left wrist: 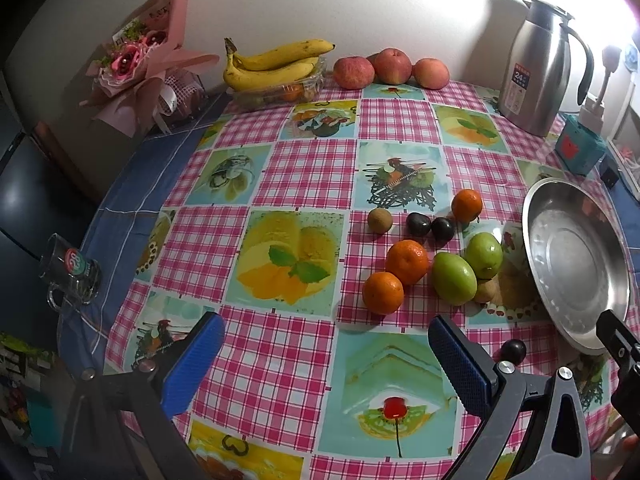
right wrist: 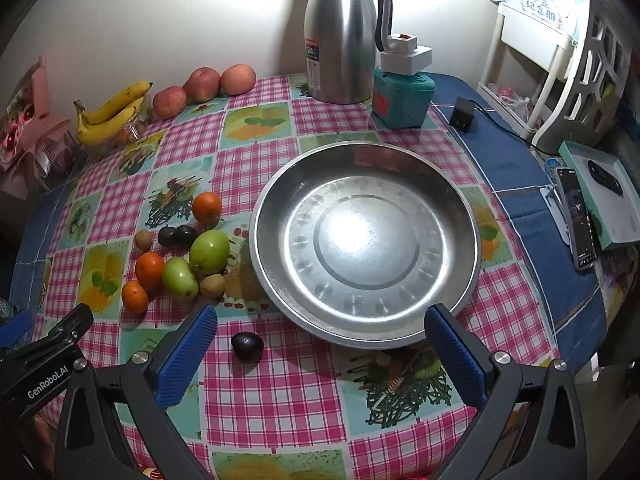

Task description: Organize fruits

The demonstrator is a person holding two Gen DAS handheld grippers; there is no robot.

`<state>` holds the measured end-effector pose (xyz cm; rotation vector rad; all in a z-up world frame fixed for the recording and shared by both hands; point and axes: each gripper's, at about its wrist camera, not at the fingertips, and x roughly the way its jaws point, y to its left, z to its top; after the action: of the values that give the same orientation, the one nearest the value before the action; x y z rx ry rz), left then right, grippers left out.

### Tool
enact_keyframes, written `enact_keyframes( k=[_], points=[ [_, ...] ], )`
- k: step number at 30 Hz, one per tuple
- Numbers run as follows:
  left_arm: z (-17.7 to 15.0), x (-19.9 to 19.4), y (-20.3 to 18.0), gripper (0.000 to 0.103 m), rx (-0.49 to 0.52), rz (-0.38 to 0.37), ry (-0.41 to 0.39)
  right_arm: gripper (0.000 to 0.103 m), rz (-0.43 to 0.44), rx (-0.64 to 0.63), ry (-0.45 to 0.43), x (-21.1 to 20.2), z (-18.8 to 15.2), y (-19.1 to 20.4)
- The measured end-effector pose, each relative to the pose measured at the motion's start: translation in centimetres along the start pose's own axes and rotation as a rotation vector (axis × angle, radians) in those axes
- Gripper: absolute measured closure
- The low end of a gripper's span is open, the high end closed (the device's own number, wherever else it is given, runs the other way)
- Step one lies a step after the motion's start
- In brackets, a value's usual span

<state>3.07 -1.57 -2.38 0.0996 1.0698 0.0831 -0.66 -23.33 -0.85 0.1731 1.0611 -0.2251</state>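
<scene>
Surface (right wrist: 264, 404): covered by a pink-checked cloth with fruit-picture squares, over a blue cloth at the edges.

Steel basin (right wrist: 366, 240): round, shallow, nothing in it; sits right of the loose fruit.

Left tool (left wrist: 326, 364): angled steeply down over the cloth, blue pads spread wide, nothing between them. It hangs short of the fruit cluster.

Right tool (right wrist: 320, 356): same steep downward tilt, pads spread wide, gripping nothing; the basin's near rim lies just ahead.

Steel jug (right wrist: 340, 36): upright at the back by the wall.

Bananas (left wrist: 272, 64): yellow bunch atop a clear container at the back.

Apples (left wrist: 390, 68): three in a row, red-pink, against the wall.

Green fruits (left wrist: 468, 268): two, touching, close to the basin's left rim.

Oranges (left wrist: 406, 262): three; two touching each other beside the green pair, one farther back.

Small brown fruits (left wrist: 379, 220): one behind the cluster, another wedged by the green pair.

Dark plums (left wrist: 430, 226): two touching mid-cluster.

Lone plum (right wrist: 247, 346): apart, just before the basin's near rim.
</scene>
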Motion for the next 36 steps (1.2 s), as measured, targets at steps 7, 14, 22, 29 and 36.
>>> enact_keyframes(
  k=[7,14,22,29,36],
  points=[
    [-0.12,-0.40,-0.21,0.000,0.001,-0.002,-0.012,0.000,0.002,0.004,-0.006,-0.19,-0.01,-0.09],
    [0.03,-0.65,-0.57,0.000,0.021,0.009,-0.022,0.000,0.006,0.009,-0.007,-0.26,-0.01,-0.22],
    [0.01,-0.62,-0.59,0.000,0.022,0.010,-0.020,0.000,0.008,0.013,-0.004,-0.29,0.00,-0.27],
    [-0.04,-0.58,-0.65,0.000,0.021,0.010,-0.019,0.000,0.008,0.013,-0.004,-0.25,-0.03,-0.31],
    [-0.06,-0.54,-0.63,0.000,0.022,0.010,-0.018,0.000,0.009,0.014,0.002,-0.13,-0.10,-0.25]
  ],
)
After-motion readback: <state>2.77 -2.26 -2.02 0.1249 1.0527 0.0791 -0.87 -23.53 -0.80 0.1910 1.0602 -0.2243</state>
